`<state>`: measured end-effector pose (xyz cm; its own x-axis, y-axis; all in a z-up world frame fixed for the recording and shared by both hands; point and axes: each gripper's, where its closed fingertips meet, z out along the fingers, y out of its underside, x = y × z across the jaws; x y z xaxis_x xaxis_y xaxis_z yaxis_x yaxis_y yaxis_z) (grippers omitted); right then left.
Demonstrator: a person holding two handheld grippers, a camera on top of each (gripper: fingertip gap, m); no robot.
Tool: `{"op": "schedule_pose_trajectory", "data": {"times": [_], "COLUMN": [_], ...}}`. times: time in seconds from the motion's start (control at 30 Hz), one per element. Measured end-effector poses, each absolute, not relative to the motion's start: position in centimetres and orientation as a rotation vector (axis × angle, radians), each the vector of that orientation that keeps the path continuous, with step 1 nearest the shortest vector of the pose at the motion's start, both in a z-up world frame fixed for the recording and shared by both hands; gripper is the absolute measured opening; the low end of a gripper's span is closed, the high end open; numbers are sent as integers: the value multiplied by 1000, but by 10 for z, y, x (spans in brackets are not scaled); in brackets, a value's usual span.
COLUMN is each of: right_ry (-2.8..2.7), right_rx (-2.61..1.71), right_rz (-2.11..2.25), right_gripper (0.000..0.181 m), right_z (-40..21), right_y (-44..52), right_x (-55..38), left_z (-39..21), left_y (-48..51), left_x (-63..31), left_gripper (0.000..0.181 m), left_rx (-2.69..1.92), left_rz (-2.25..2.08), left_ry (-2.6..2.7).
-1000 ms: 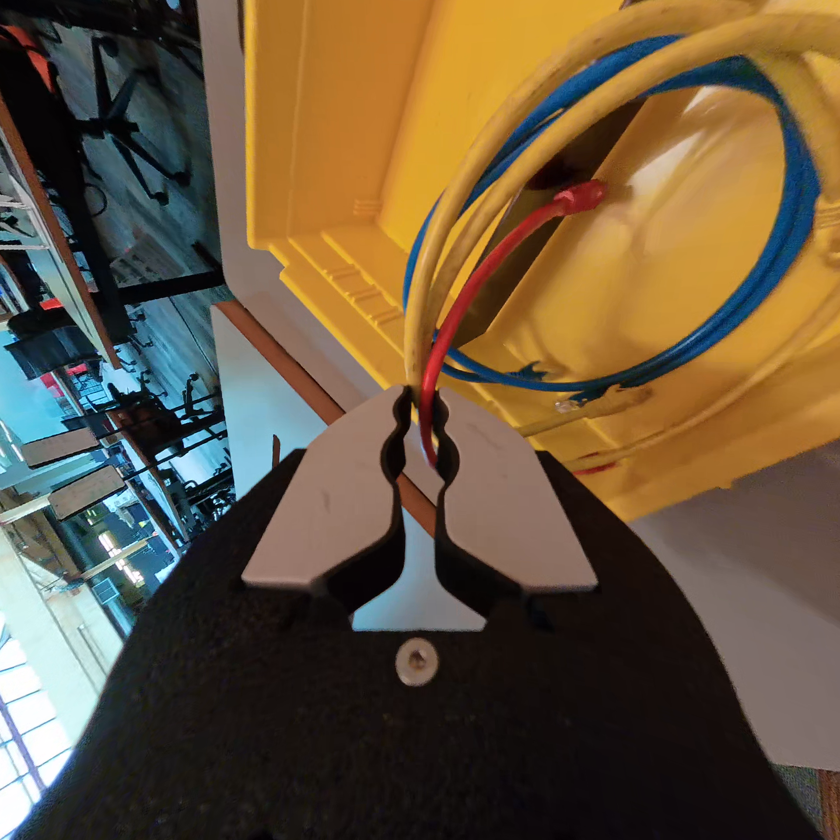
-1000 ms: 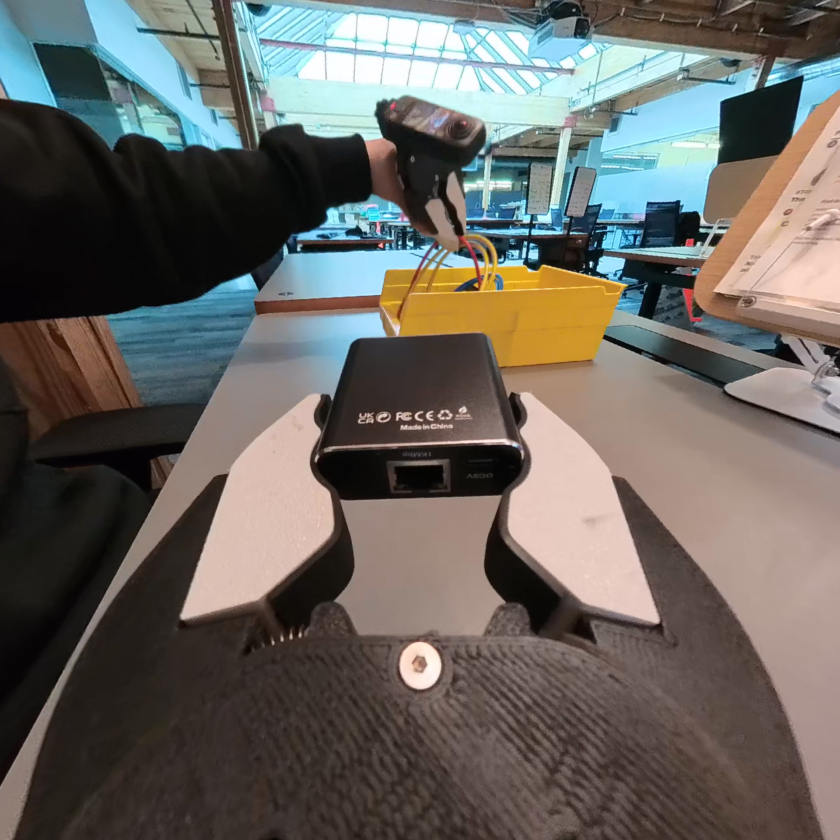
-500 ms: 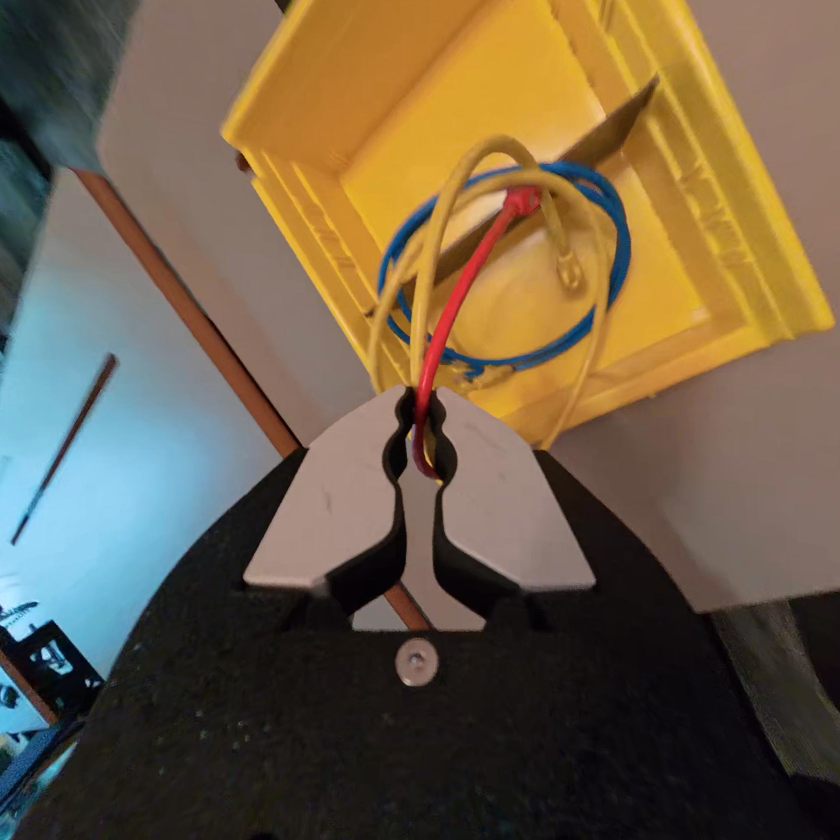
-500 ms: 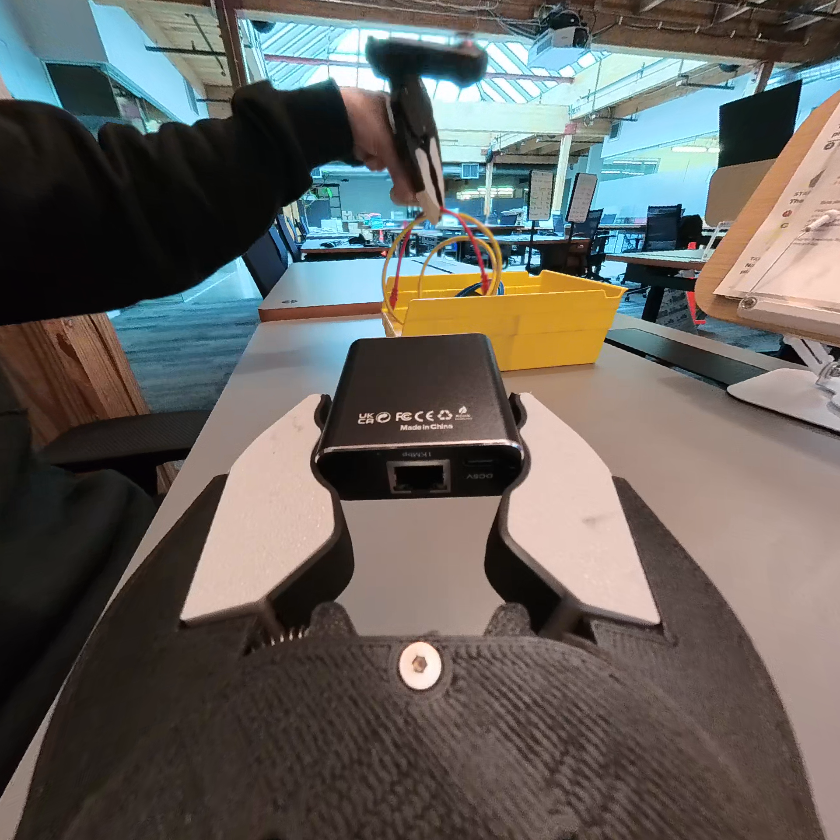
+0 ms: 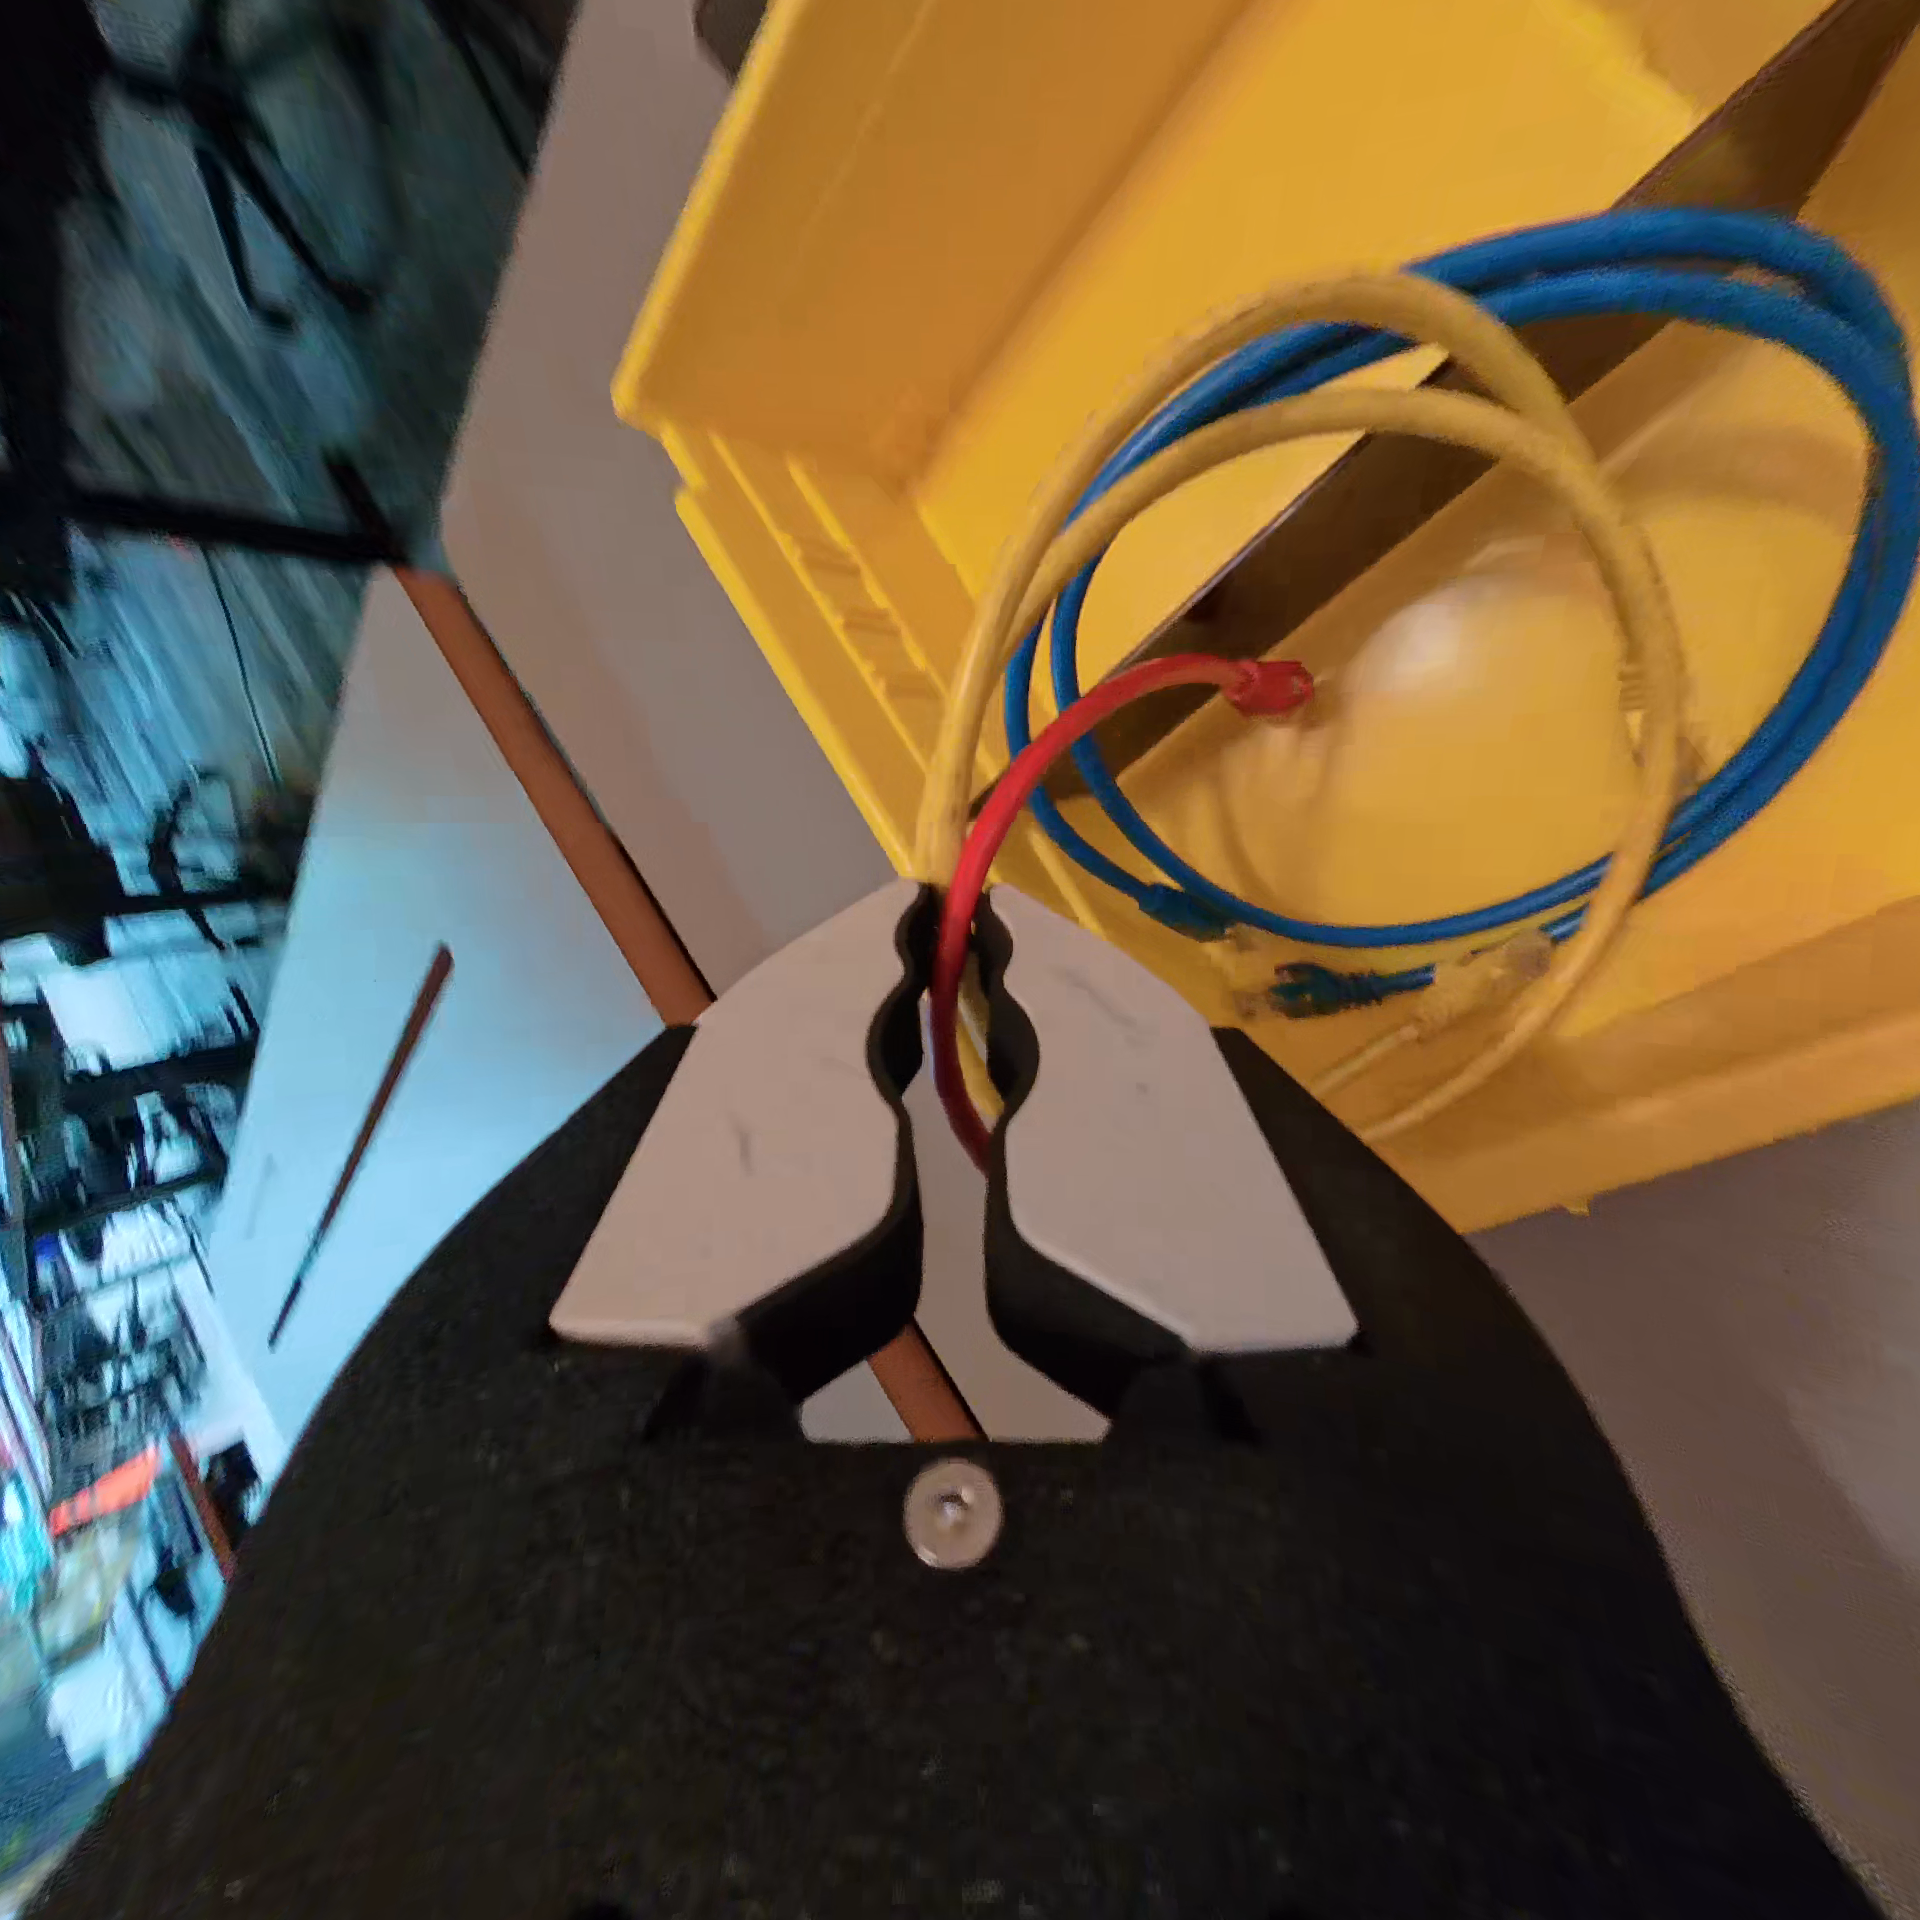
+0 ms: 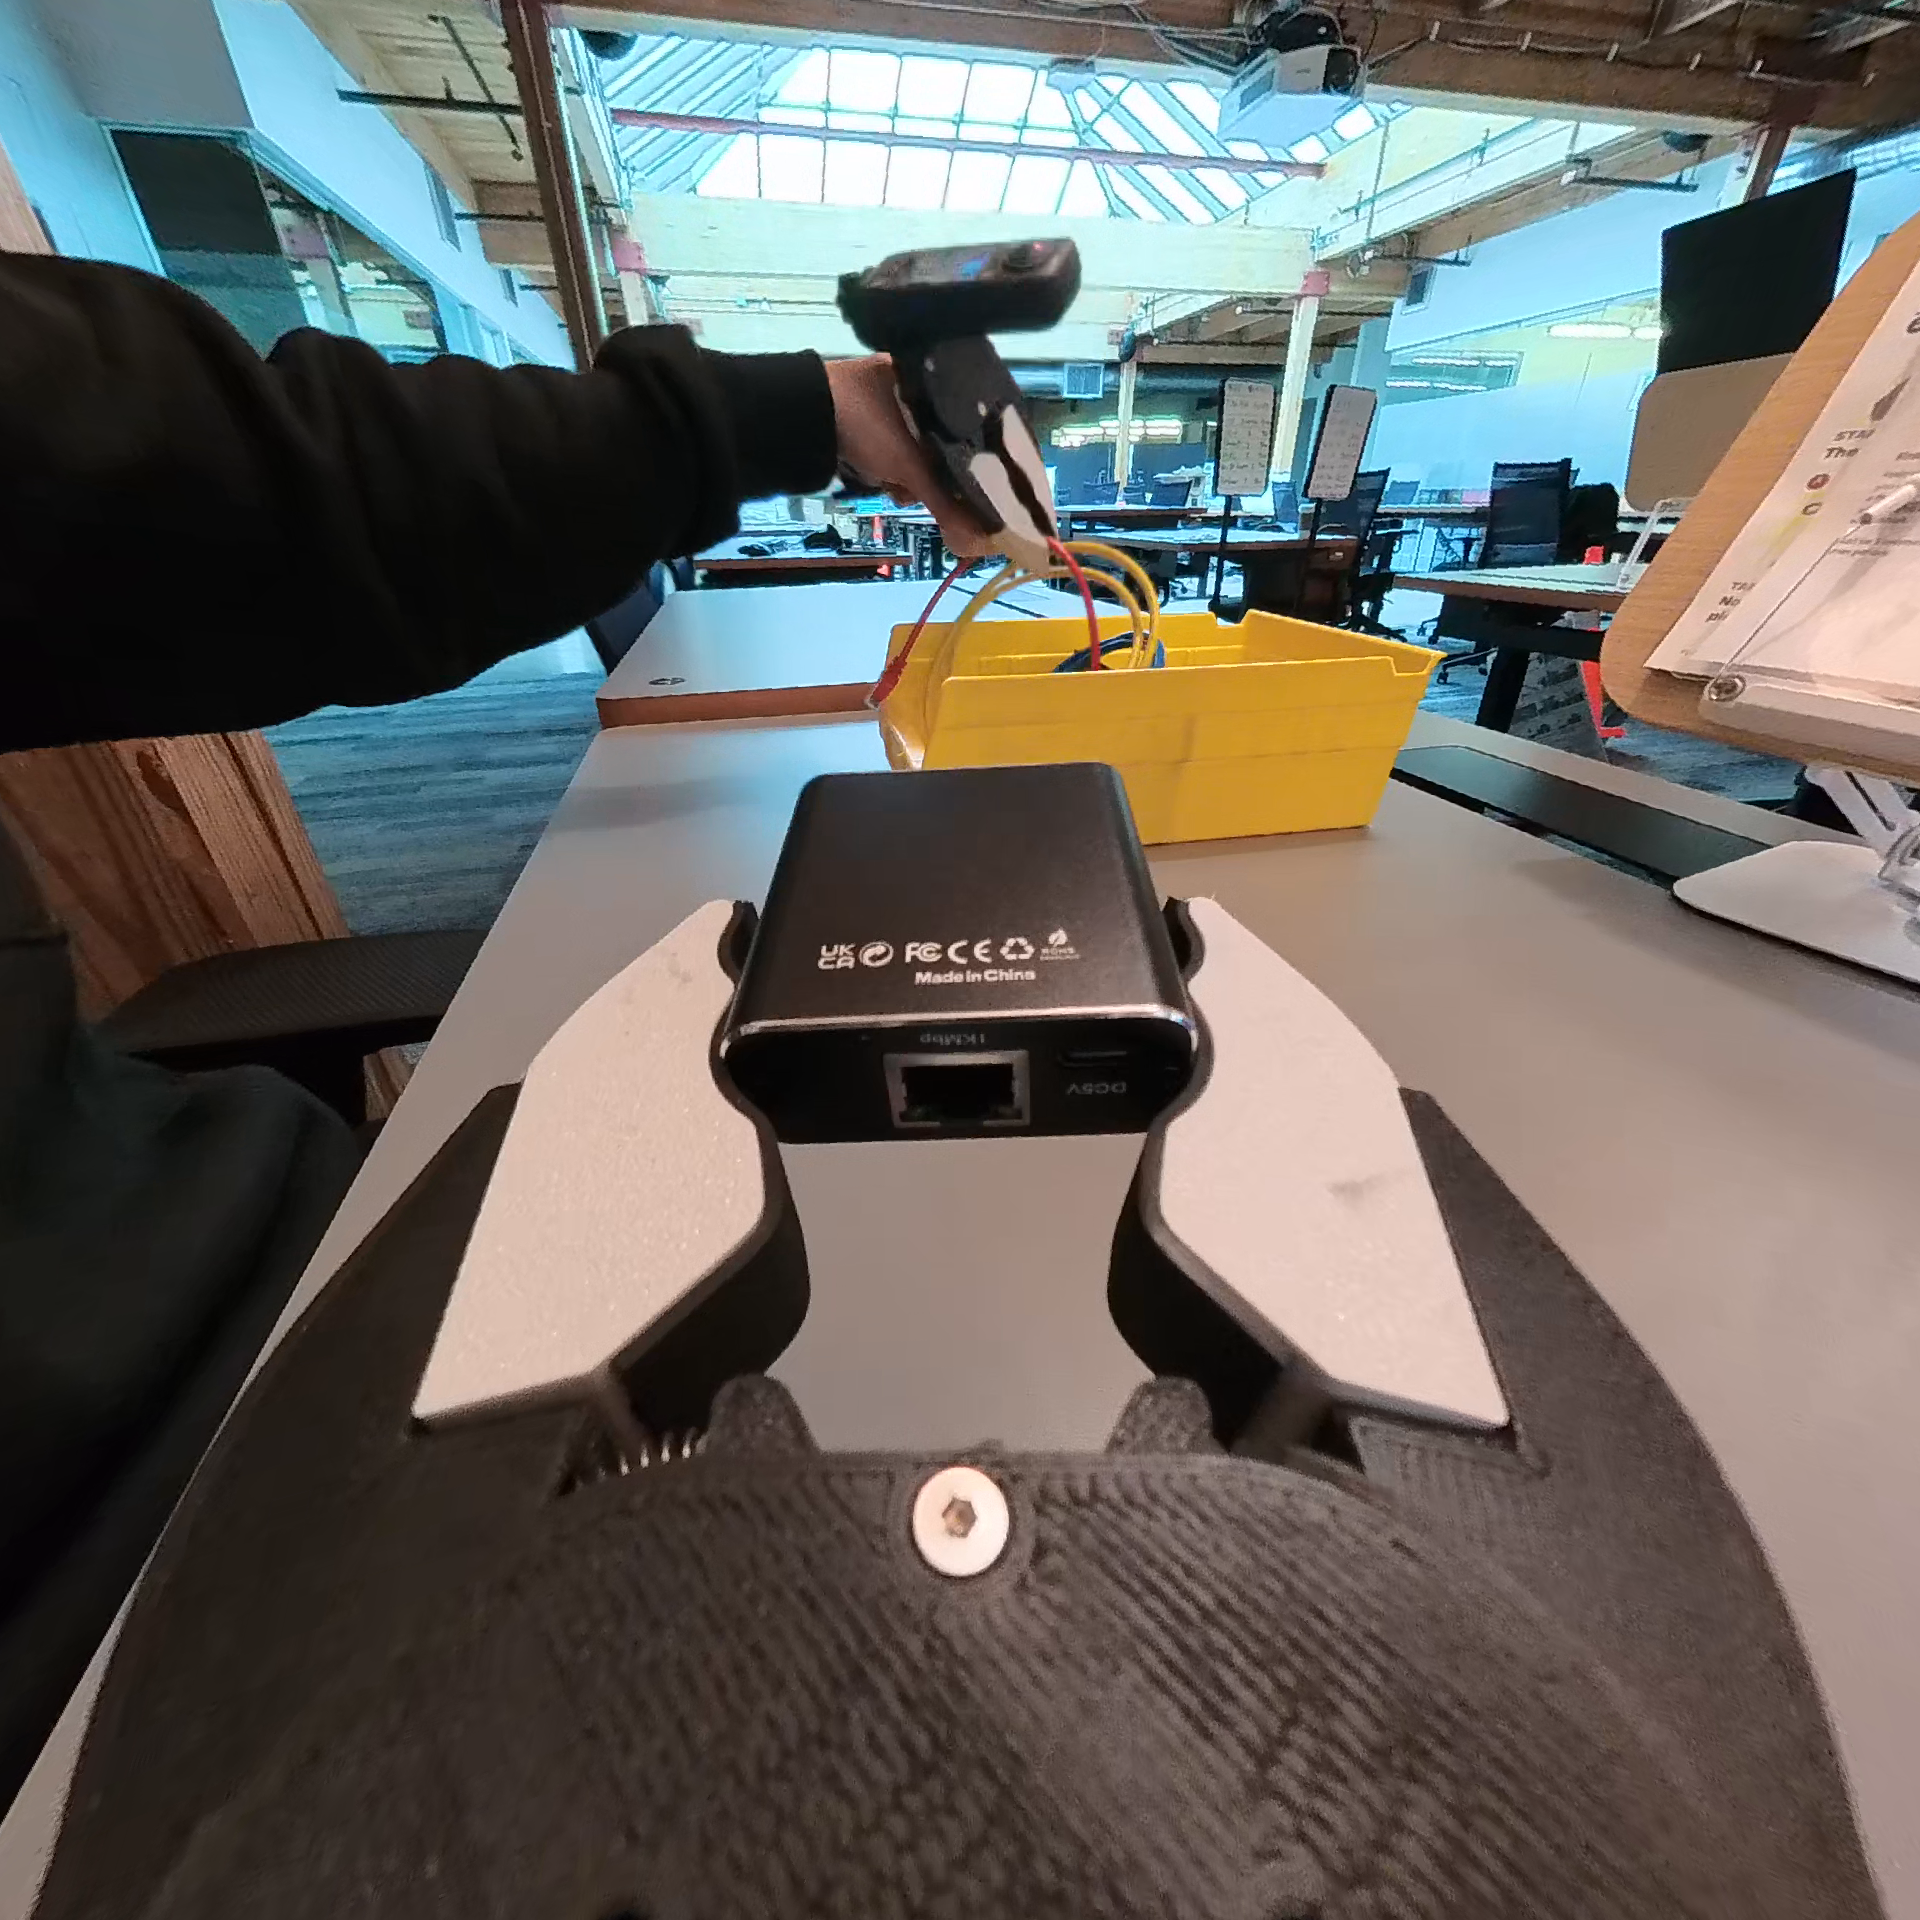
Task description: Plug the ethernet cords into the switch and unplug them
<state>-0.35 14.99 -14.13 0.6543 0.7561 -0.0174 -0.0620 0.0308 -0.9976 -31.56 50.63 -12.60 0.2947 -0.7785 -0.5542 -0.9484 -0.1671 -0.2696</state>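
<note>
My right gripper (image 6: 956, 925) is shut on a black switch (image 6: 951, 894) resting on the grey table (image 6: 1507, 1091), with one empty port facing me. My left gripper (image 5: 951, 904) is shut on a red cord (image 5: 1049, 748) and a yellow cord (image 5: 1299, 447), held above the yellow bin (image 5: 935, 312). The red cord's plug (image 5: 1273, 688) hangs free over the bin. A blue cord (image 5: 1766, 623) lies coiled in the bin. In the right wrist view the left gripper (image 6: 1034, 540) is above the bin (image 6: 1195, 717), and the red cord (image 6: 920, 623) and yellow cord (image 6: 1122, 582) dangle from it.
A person's dark sleeve (image 6: 364, 499) reaches across the left of the right wrist view. A stand with a paper sheet (image 6: 1787, 540) is at the right on the table. A chair (image 6: 281, 997) sits left of the table's edge. Another table (image 5: 343, 935) lies beyond the bin.
My left gripper rose with the red and yellow cords, then dropped back lower and closer over the bin. The red plug swung. My right gripper and the switch have not moved.
</note>
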Motion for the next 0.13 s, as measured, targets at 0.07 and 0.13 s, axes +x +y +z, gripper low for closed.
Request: {"op": "schedule_pose_trajectory", "data": {"times": [0.07,0.13], "right_ry": [-630,-628], "right_rx": [-1411,-1408], "right_rz": [702,698], "right_gripper": [74,74], "right_z": [-141,-141], "right_y": [150,150], "right_x": [-4,-3], "left_z": [-125,-121], "left_y": [498,494], "left_x": [-312,-317], "left_gripper": [6,6], "left_rx": [-1999,-2023], "left_rz": [311,325], "left_ry": [1569,1575]}}
